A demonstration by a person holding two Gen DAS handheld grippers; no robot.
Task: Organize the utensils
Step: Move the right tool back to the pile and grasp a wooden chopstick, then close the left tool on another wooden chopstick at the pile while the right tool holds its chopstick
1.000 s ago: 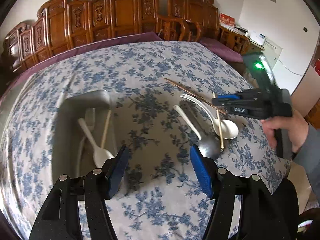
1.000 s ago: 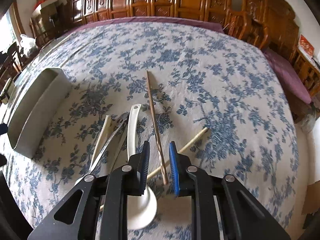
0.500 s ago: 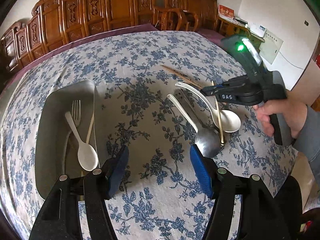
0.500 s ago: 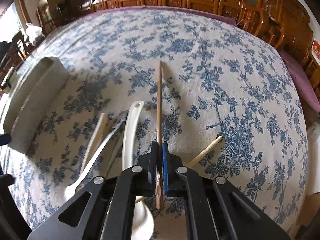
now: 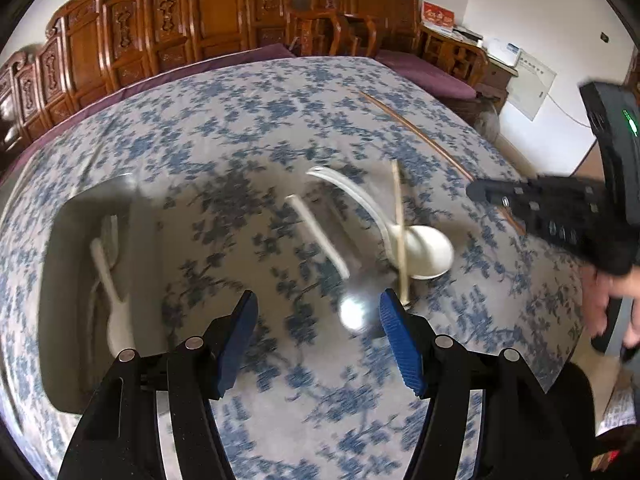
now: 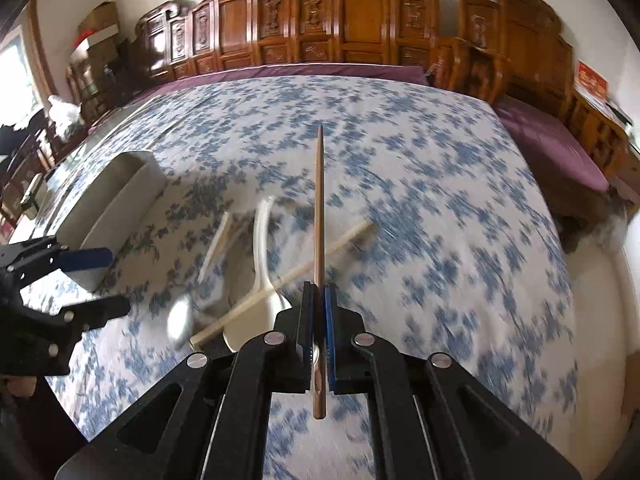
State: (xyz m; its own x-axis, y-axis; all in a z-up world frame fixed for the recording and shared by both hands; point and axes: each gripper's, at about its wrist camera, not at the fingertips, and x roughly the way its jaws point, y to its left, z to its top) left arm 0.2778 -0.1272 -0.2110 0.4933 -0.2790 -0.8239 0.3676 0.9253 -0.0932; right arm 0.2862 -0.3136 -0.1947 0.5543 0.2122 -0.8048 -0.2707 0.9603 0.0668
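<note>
My right gripper point(image 6: 319, 292) is shut on a brown wooden chopstick point(image 6: 319, 208) and holds it lifted above the table, pointing away; it shows in the left wrist view point(image 5: 408, 124) too. Below it lie a white ceramic spoon point(image 6: 262, 240), a pale chopstick point(image 6: 288, 276), a metal spoon point(image 6: 180, 320) and a white plastic handle point(image 6: 214, 246). My left gripper point(image 5: 316, 312) is open and empty above the cloth, near the metal spoon point(image 5: 352, 312). The grey tray point(image 5: 68, 320) at left holds a white spoon point(image 5: 116, 312) and a fork.
The table has a blue floral cloth point(image 5: 248, 128) over a purple one. Carved wooden chairs point(image 6: 352, 20) line the far side. The table edge drops off on the right point(image 5: 560, 340).
My right gripper closed on the brown chopstick and lifted it off the table. My left gripper shifted right, toward the utensil pile.
</note>
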